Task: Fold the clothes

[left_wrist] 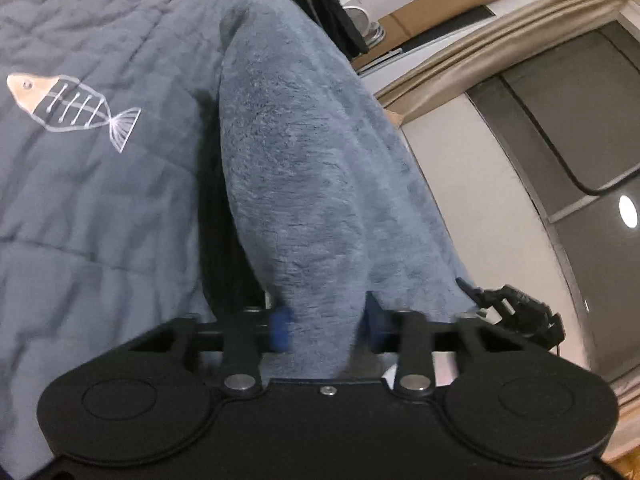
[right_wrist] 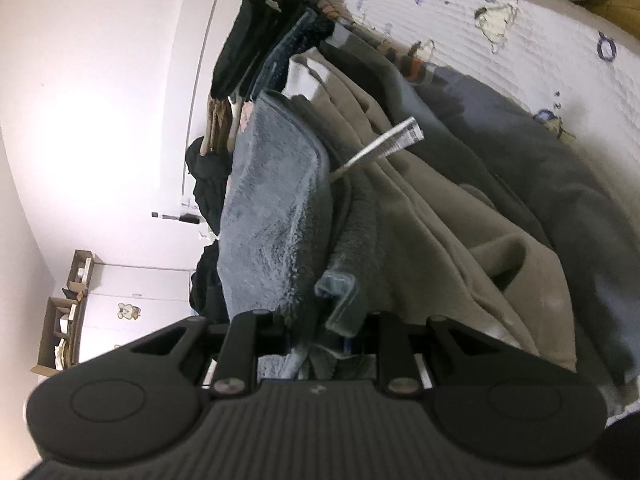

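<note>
Left wrist view: the left gripper (left_wrist: 326,322) clenches the fluffy blue garment (left_wrist: 304,152), lifted over the grey quilt (left_wrist: 100,184) beside its fish print (left_wrist: 76,106). Right gripper (right_wrist: 320,344) grasps the same garment's edge near a beige blanket (right_wrist: 452,224)

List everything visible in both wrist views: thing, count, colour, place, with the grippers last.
fleece garment: one, blue-grey, held up between both grippers.
quilt: one, grey with a fish-skeleton print, left in the left view.
beige fabric: one, in the pile right of the fleece.
white cover: one, patterned, top right in the right view.
hanging dark clothes: several, top of the right view.
left gripper: black, shut on fleece.
right gripper: black, shut on fleece.
</note>
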Tool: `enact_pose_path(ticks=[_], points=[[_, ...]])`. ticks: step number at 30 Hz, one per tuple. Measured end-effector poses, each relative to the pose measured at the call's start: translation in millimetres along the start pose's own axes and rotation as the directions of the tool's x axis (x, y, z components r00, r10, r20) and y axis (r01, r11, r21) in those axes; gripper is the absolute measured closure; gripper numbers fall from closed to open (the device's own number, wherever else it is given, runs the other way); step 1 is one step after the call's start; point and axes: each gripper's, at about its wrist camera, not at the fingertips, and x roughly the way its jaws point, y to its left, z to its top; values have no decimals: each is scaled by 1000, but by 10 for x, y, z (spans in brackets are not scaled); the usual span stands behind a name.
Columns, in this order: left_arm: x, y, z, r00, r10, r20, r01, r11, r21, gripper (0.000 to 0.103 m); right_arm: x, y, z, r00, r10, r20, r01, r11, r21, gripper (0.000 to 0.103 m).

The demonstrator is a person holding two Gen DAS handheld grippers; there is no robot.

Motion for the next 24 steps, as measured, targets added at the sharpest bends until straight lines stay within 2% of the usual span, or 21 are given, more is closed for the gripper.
enact_pose_path(ticks=[2,6,10,12,15,16,17,19,20,21,24], points=[[-73,-77,54,1000,-6,13,5,1000,21,78,-11,89,42,1000,5,-3,-5,1000,-19,82],[-288,-429,252,996,-64,70,60,997,49,79,-93,342,139,999,30,12,-29,998,-64,82],[-286,-673,190,996,-70,59,64,994,85,79,-255,548,234,998,42,39,-38,992,-118,82],[-236,-637,117,998,-51,30,48,995,86,79,-289,536,224,1000,8,29,-3,989,-145,82],[-26,-374,-12,997,46,-67,-43,998,53,78,-192,315,163,993,-116,-20,111,976,-187,80],[22,-314,-59,993,76,-90,-70,996,62,76,-146,222,142,986,-162,-36,151,968,-201,79],[-1,-304,-51,992,91,-85,-84,994,75,67,-100,135,123,977,-206,-45,191,956,-222,77],[-47,-284,-35,990,121,-73,-113,988,102,54,-78,11,91,969,-243,-41,225,940,-256,66],[-70,-274,-27,989,136,-67,-127,985,116,42,-73,-47,76,966,-257,-38,237,933,-272,61],[-93,-264,-19,987,151,-60,-142,981,129,40,-121,-61,78,965,-261,-28,243,928,-281,56],[-167,-239,13,980,193,-36,-185,968,169,38,-382,-13,102,961,-276,37,273,905,-326,49]])
